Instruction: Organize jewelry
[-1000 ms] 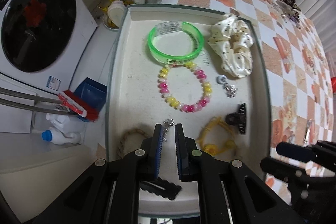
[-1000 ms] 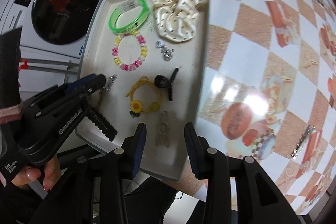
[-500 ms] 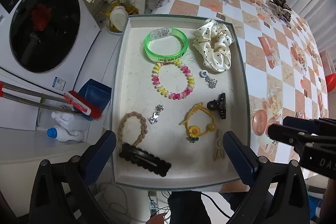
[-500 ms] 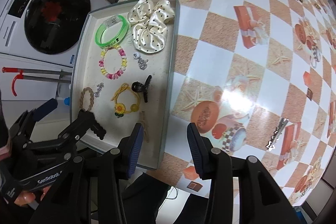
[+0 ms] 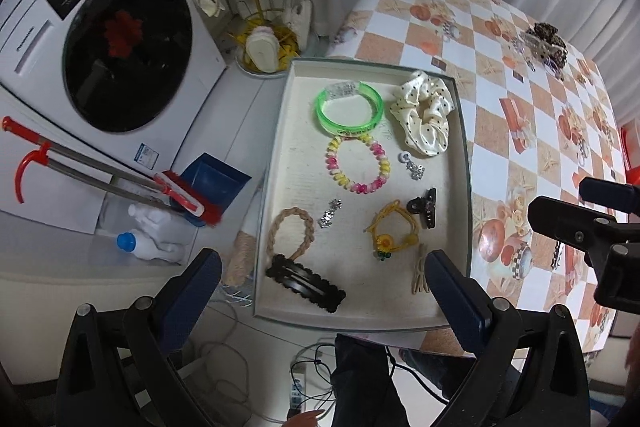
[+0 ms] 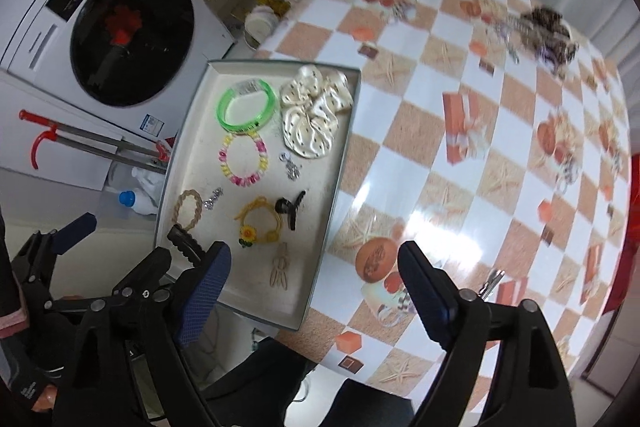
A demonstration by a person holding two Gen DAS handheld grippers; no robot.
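Observation:
A white tray (image 5: 280, 155) (image 6: 188, 151) sits at the table's left edge. It holds a green bangle (image 5: 348, 111), a cream dotted scrunchie (image 5: 424, 111), a pink-yellow bead bracelet (image 5: 358, 163), a silver earring (image 5: 329, 214), a braided bracelet (image 5: 290, 233), a black hair clip (image 5: 306, 283), a yellow flower bracelet (image 5: 394, 233) and a black claw clip (image 5: 424, 207). My left gripper (image 5: 320, 291) is wide open and empty, high above the tray's near edge. My right gripper (image 6: 314, 279) is open and empty above the tray's near right corner. A silver hair clip (image 6: 491, 281) lies on the tablecloth.
The table (image 6: 460, 131) has an orange-and-white checked cloth with more jewelry at its far side (image 6: 548, 27). A washing machine (image 5: 100, 47), a broom and dustpan (image 5: 192, 195), a bottle (image 5: 148, 247) and a yellow rack (image 5: 260, 39) stand left of the table.
My left gripper let go of the silver earring in the tray, opened wide and rose. My right gripper also rose and opened wider.

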